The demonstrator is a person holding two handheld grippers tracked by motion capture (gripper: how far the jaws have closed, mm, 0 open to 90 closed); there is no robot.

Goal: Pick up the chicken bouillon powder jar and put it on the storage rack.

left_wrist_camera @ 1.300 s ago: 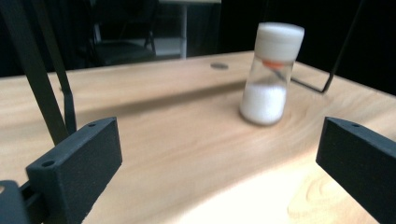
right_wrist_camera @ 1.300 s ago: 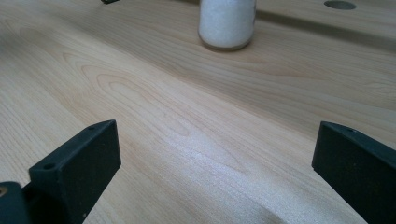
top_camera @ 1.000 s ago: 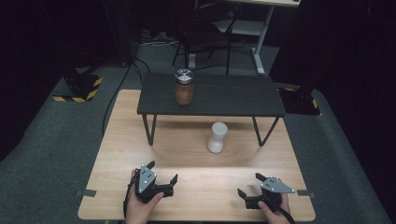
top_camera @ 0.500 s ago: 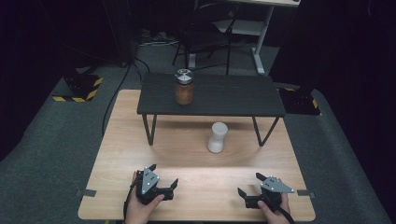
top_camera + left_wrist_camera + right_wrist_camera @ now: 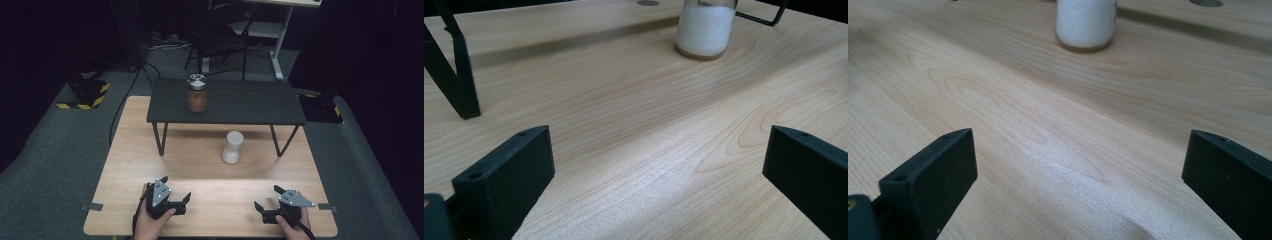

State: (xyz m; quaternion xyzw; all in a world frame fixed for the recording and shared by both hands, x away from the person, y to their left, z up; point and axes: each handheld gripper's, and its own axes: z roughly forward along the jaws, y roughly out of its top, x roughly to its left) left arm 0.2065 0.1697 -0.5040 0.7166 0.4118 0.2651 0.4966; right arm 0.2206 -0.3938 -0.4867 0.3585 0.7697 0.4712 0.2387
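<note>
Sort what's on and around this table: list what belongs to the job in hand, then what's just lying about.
In the job:
- white jar, nearest both grippers, on the wooden table
- left gripper, open
- right gripper, open

Lying about:
- brown jar on the black shelf
- chair on the floor behind
- yellow-and-black striped block

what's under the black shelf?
Under the black shelf, near its front edge, a white jar stands upright on the wooden table. The shelf top hides the table farther back. A brown jar stands on top.
</note>
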